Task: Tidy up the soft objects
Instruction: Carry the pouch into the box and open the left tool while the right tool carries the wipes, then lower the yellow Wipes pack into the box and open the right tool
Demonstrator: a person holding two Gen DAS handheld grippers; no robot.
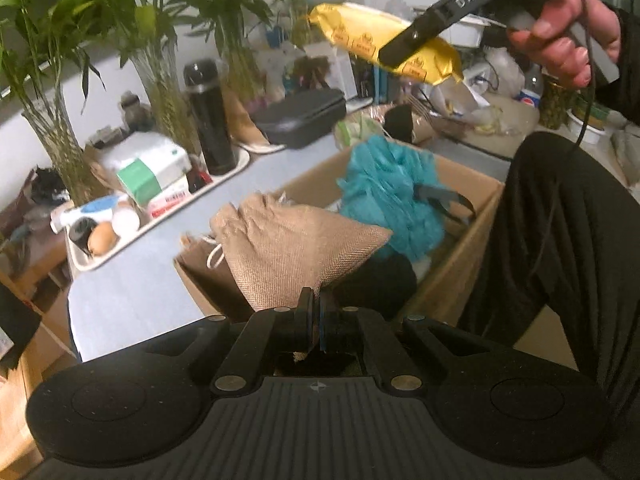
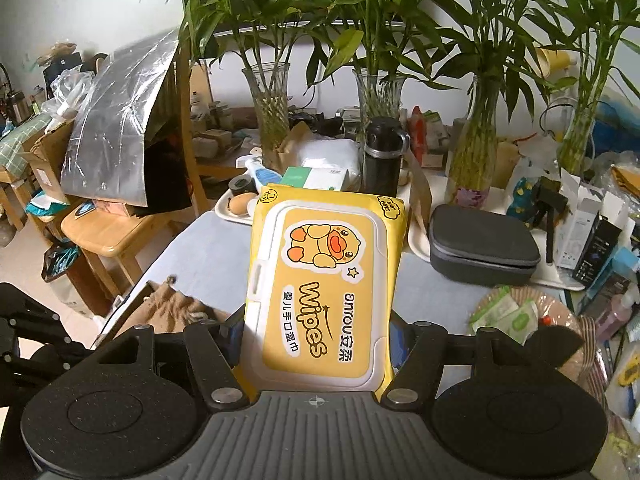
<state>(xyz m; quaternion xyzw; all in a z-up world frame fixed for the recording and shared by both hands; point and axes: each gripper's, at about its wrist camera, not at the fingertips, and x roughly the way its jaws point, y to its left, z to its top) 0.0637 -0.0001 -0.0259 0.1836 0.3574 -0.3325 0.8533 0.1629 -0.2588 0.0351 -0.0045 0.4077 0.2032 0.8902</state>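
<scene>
The left hand-held gripper [image 1: 314, 300] is closed, its jaws pinching one corner of a tan woven burlap drawstring pouch [image 1: 292, 248]. The pouch hangs over the near left part of an open brown cardboard box [image 1: 468, 248] standing on the pale blue desk [image 1: 132, 296]. A crumpled teal cloth [image 1: 392, 196] lies in the box, just beyond the pouch.

The right hand-held gripper [image 2: 318, 344] is partly open, its jaws clamped on both sides of a yellow soft pack of wet wipes with a cartoon duck label [image 2: 326, 280]. In the left wrist view this pack [image 1: 384, 46] is held in the air above the far side of the box, clear of the desk.
</scene>
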